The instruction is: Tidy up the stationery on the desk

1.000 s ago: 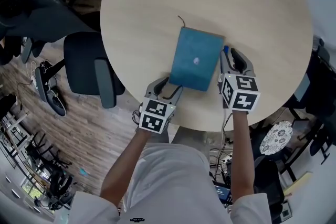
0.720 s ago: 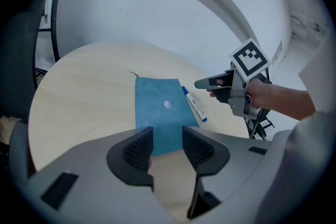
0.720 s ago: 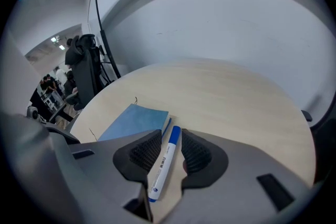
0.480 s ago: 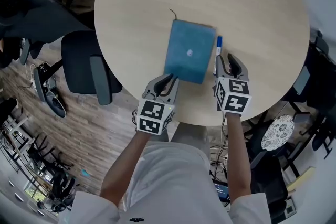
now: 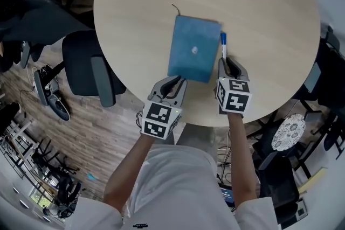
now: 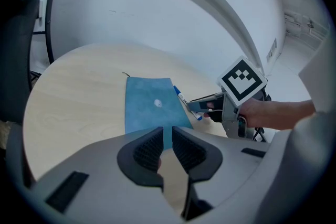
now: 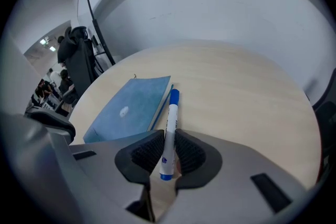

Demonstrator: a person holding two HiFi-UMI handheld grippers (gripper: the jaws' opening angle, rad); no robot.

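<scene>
Marker (image 5: 223, 44), blue-capped, lies beside the blue notebook (image 5: 193, 54) on the table (image 5: 259, 13), clamped in the right gripper (image 5: 228, 66), whose jaws have just closed on it. Left gripper (image 5: 174, 83) has just closed on the notebook's near corner. Both items seem ready to lift.

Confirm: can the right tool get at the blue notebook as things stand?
Probably not yet. The right tool has just been closing its jaws, which now clamp the marker, so it is occupied. The notebook lies close on its left with only bare table between, so the path looks free.
</scene>
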